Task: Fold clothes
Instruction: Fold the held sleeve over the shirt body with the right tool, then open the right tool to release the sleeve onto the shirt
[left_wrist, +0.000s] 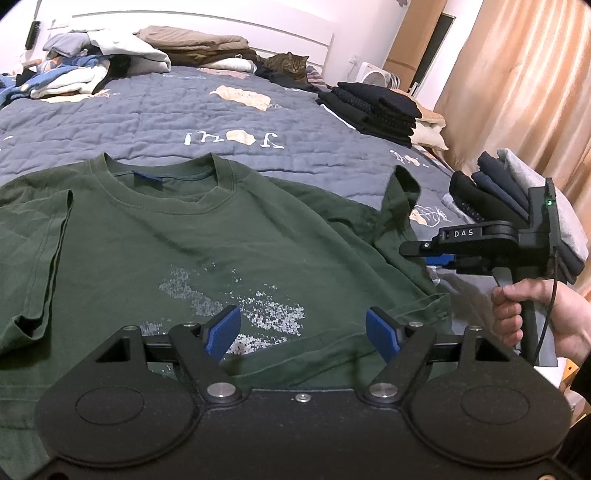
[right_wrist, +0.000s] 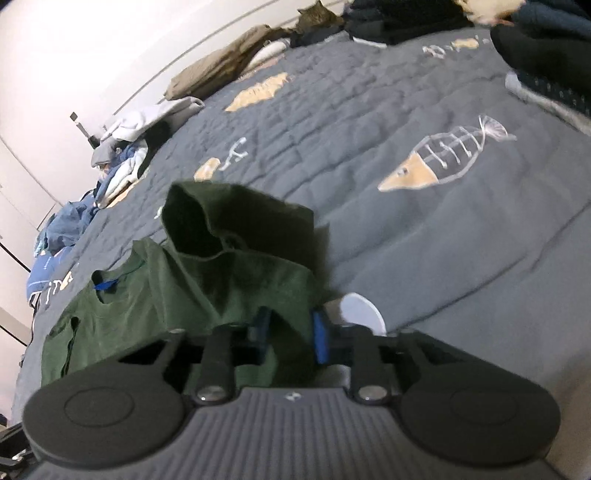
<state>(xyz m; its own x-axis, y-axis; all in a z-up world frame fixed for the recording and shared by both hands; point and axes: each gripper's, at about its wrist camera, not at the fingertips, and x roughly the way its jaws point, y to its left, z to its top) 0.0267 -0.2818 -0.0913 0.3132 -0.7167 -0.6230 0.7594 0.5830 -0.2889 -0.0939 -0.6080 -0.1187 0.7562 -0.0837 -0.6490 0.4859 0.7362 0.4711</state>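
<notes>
Left sleeve (left_wrist: 40, 254): already lying folded inward over the chest of the green T-shirt (left_wrist: 177, 236), hem edge running roughly collar-to-hem. The shirt lies front-up on the grey-blue quilt (left_wrist: 221, 122), collar (left_wrist: 170, 184) away from you, long axis pointing straight ahead from your left gripper (left_wrist: 303, 332).

Your left gripper hovers over the lower middle of the shirt, by the faded white print (left_wrist: 236, 306). Pads spread wide, nothing between them. It sits close to the bottom hem, near the centreline.

Right side: your right gripper (right_wrist: 290, 332) is pinched shut on the right sleeve (left_wrist: 400, 199), cloth wedged between the blue pads. In the left wrist view that sleeve stands lifted off the quilt, tip up, while the shoulder stays down. The gripper points leftward, toward the shirt's middle. Your hand (left_wrist: 532, 314) grips the handle below.

Key relation: the held sleeve is on the shirt's right edge, and the fold line it would cross runs parallel to the long axis, collar to hem. My read: the right gripper is the one placed to carry that sleeve across leftward, mirroring the left sleeve. The left one is nearer the hem and free to pin the body.

Folded stacks (left_wrist: 376, 107) sit well apart on the right, cat (left_wrist: 290, 66) at the far end.
</notes>
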